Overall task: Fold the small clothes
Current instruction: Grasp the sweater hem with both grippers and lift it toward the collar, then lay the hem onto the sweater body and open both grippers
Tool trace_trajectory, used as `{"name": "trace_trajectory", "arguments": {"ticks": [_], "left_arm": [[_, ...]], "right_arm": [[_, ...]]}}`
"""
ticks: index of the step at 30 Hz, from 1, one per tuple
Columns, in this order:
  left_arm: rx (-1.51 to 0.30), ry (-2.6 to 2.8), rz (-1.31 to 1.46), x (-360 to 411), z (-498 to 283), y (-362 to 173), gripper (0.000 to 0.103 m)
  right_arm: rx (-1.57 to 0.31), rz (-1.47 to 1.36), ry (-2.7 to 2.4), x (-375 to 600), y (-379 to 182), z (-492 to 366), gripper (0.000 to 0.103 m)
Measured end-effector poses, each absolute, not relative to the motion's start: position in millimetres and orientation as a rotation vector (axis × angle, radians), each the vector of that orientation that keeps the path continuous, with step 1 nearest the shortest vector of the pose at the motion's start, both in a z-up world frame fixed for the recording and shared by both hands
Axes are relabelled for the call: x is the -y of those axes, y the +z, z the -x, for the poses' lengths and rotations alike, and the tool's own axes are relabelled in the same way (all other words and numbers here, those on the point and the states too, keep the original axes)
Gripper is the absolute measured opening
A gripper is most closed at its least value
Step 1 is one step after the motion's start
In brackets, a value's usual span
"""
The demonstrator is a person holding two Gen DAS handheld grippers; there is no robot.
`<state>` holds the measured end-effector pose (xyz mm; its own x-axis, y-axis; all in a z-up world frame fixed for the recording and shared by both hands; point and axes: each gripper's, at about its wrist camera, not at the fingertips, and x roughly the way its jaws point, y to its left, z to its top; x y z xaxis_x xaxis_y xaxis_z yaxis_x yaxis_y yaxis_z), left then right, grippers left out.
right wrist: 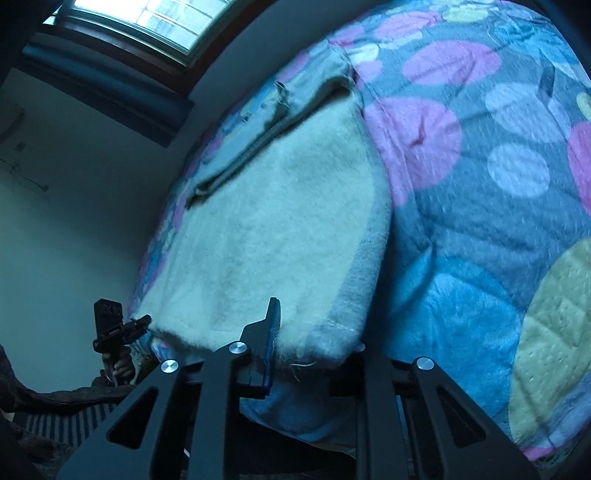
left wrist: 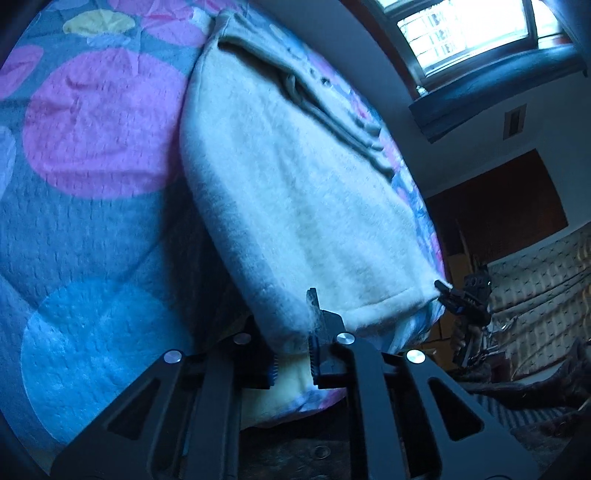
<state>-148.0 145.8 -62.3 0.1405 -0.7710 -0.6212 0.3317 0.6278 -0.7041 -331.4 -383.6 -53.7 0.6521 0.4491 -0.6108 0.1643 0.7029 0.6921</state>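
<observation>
Left wrist: both claws, left claw [left wrist: 293, 332] and right claw [right wrist: 314, 334], grip the fleece garment's [left wrist: 295, 192] near hem, its length running away from them

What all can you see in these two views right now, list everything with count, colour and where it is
fleece garment: one, cream with a grey outer side, lying on the bedspread, near edge held at both corners
bedspread: one, grey-blue with pink, blue and yellow circles, under the garment
window: one, bright, dark frame, high on the wall
wall: pale, beside the bed
brown panel: one, below the window side, too dim to identify
left tool: one, black, gripping the garment's near edge
right tool: one, black with blue pads, gripping the same edge at the other corner
</observation>
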Motion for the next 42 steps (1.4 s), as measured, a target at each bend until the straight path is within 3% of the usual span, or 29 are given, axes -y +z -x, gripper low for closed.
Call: {"name": "trace_trajectory", "arguments": {"ticks": [10,22,24,25,26,27,28,30,42], "left_arm": [[-0.985,-0.872,0.636,-131,64,-6,0.011],[-1.115,-0.735,0.607,-93,-67,-85,0.013],[-1.126,-0.763,0.624,-96,-69,-84,0.019],[-1.122,-0.775,0.623,-99,-69,-81,0.03],[-1.105,-0.776,0.611,-102,-67,-75,0.05],[-1.053,-0.761,0.579,-111,-62,-65,0.059],[-1.007,-0.762,0.554,-118,-58,-56,0.065],[-0.952,-0.778,0.508,-129,-50,-43,0.067],[-0.976,-0.734,0.261,-114,-76,-53,0.068]], "right_arm": [[-0.699,-0.899,0.244,428,-22,241,0.017],[-0.818,-1.006,0.138,470,-91,143,0.017],[-0.814,-1.018,0.157,473,-88,146,0.022],[-0.806,-1.021,0.166,474,-84,149,0.026],[-0.789,-1.014,0.168,476,-79,153,0.035],[-0.768,-0.993,0.159,478,-73,157,0.044],[-0.752,-0.971,0.15,479,-67,161,0.048],[-0.731,-0.906,0.118,482,-59,165,0.056],[-0.756,-0.874,0.044,497,-74,147,0.056]]}}
